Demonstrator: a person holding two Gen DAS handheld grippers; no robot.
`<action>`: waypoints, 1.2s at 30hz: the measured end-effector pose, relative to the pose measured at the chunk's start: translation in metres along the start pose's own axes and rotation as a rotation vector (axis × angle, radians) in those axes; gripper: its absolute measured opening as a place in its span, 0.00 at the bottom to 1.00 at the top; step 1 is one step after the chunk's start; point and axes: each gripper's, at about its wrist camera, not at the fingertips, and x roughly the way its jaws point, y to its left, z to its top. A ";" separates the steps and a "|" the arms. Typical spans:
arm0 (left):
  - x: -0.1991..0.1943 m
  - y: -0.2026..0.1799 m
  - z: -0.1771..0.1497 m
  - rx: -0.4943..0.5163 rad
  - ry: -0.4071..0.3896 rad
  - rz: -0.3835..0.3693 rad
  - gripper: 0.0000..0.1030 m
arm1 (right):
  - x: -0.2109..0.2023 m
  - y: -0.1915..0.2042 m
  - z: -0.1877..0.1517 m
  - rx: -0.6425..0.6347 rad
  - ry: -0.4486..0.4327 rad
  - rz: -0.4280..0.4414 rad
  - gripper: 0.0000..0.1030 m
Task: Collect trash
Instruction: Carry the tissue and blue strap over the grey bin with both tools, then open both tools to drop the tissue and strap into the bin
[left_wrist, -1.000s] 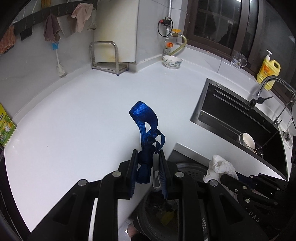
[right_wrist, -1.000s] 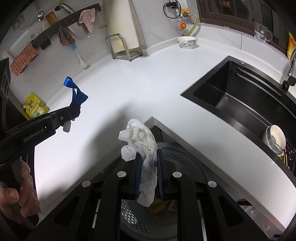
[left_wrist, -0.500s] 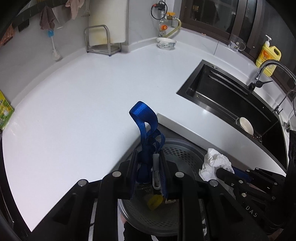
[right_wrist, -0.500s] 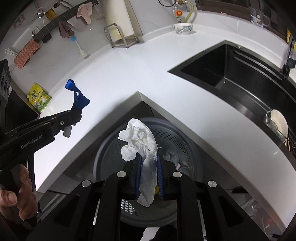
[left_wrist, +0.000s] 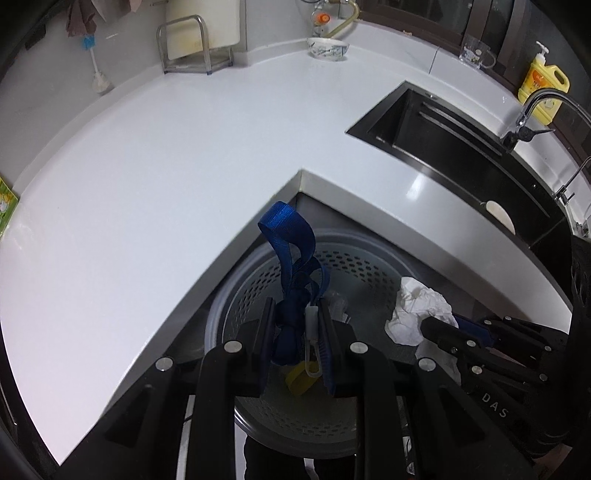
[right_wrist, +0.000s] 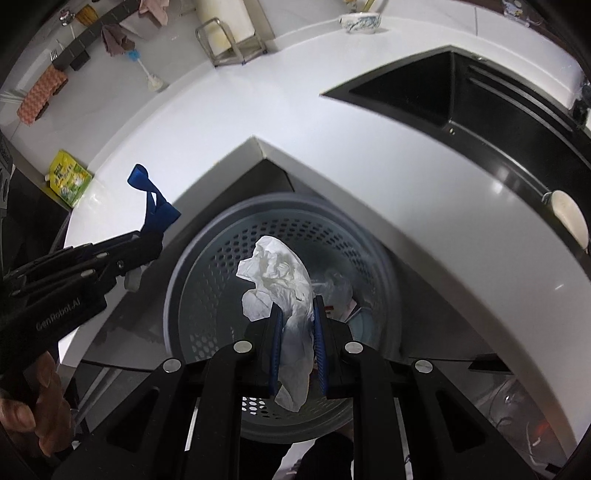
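Note:
My left gripper (left_wrist: 295, 321) is shut on a knotted blue strap (left_wrist: 291, 254) with a small clip, held above the grey perforated trash bin (left_wrist: 354, 266) that stands below the counter's inner corner. My right gripper (right_wrist: 297, 325) is shut on a crumpled white tissue (right_wrist: 277, 273), also held over the bin (right_wrist: 207, 280). The tissue also shows in the left wrist view (left_wrist: 417, 306), and the strap in the right wrist view (right_wrist: 151, 199). Some trash lies in the bin, including a yellow piece (left_wrist: 301, 380).
The white L-shaped counter (left_wrist: 147, 166) wraps around the bin. A black sink (left_wrist: 461, 147) with a bowl in it is on the right. A patterned bowl (left_wrist: 328, 48), a metal rack (left_wrist: 192, 48) and a yellow soap bottle (left_wrist: 543, 81) stand at the back.
Both grippers have drawn back from over the counter to above the bin, still holding the strap and the tissue. The bin has come fully into view.

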 end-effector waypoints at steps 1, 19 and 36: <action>0.003 0.000 -0.002 0.001 0.010 0.001 0.21 | 0.003 0.000 0.000 -0.001 0.005 0.003 0.15; 0.004 0.008 -0.010 -0.036 0.016 0.020 0.59 | 0.010 -0.004 0.003 -0.006 0.025 -0.005 0.43; -0.023 0.012 0.000 -0.041 -0.039 0.048 0.68 | -0.018 0.002 0.004 0.013 -0.015 -0.016 0.43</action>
